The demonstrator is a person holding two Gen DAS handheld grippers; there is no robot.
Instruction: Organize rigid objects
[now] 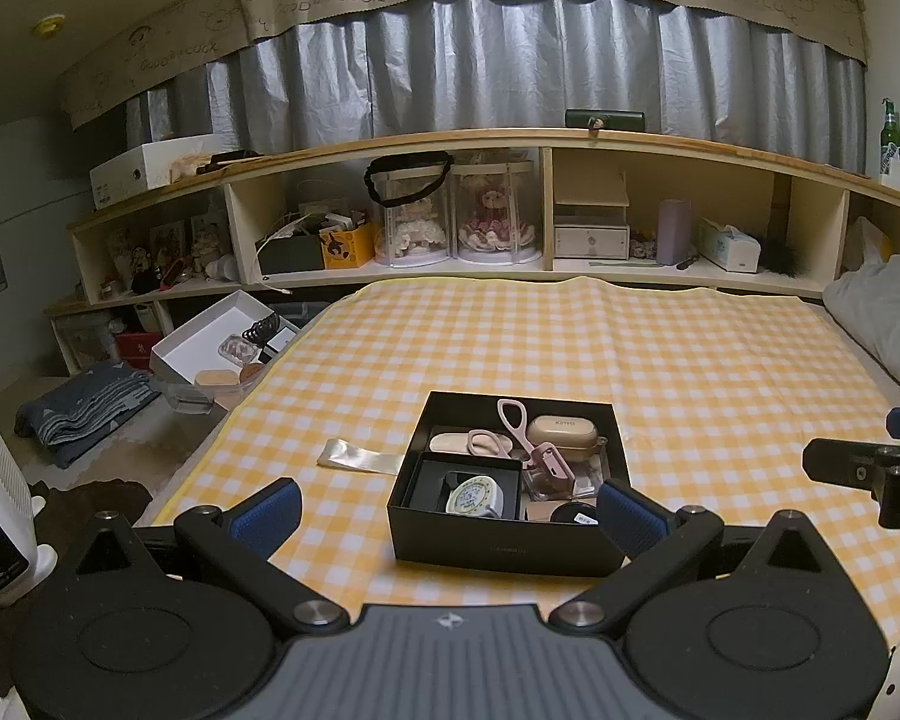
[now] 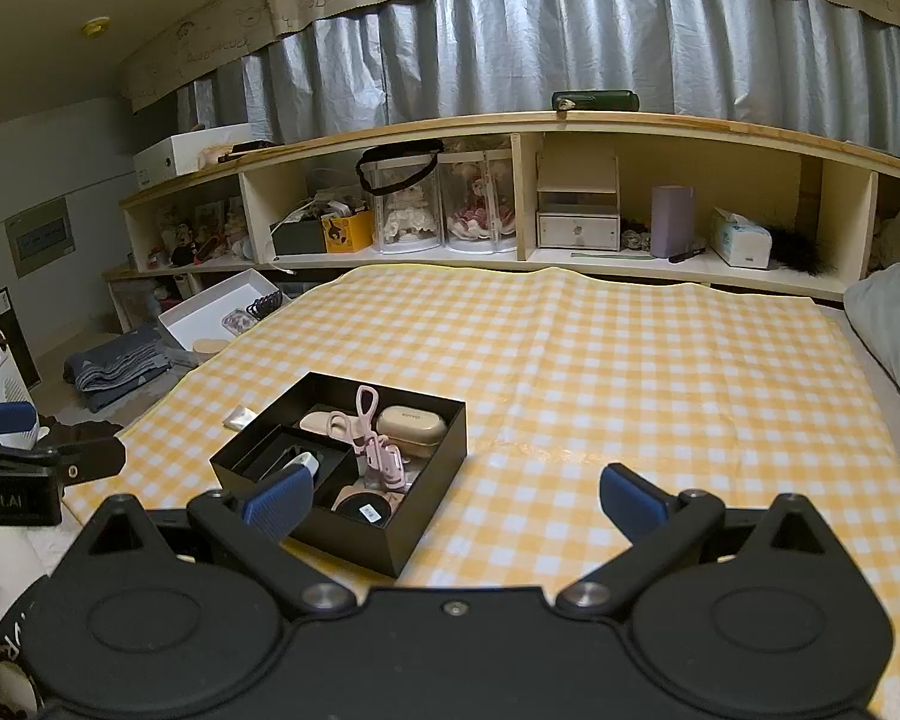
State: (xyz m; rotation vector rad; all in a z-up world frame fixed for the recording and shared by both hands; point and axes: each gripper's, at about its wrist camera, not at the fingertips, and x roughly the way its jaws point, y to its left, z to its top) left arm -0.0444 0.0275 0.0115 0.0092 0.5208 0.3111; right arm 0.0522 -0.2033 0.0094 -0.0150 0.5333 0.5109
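A black open box [image 1: 498, 549] [image 2: 366, 540] rests on the yellow checked cloth [image 1: 570, 348] [image 2: 600, 360]. Inside lie a pink eyelash curler [image 1: 525, 438] [image 2: 369, 432], a beige case [image 1: 561, 429] [image 2: 411, 423], a round white item in a smaller black tray [image 1: 474, 495], and a black round tin [image 2: 363, 510]. My left gripper [image 1: 447, 510] hovers open just in front of the box, nothing between its fingers. My right gripper [image 2: 456, 501] is open too, its left finger [image 2: 279, 504] over the box's near corner. Each gripper shows at the edge of the other's view.
A silver ribbon [image 1: 360, 456] lies left of the box. Off the bed's left edge sits a white box [image 1: 210, 336] with small items, folded dark fabric [image 1: 90, 408] and a white heater [image 1: 0, 480]. A long shelf unit [image 1: 540, 210] runs behind. A grey pillow [image 1: 888, 312] lies right.
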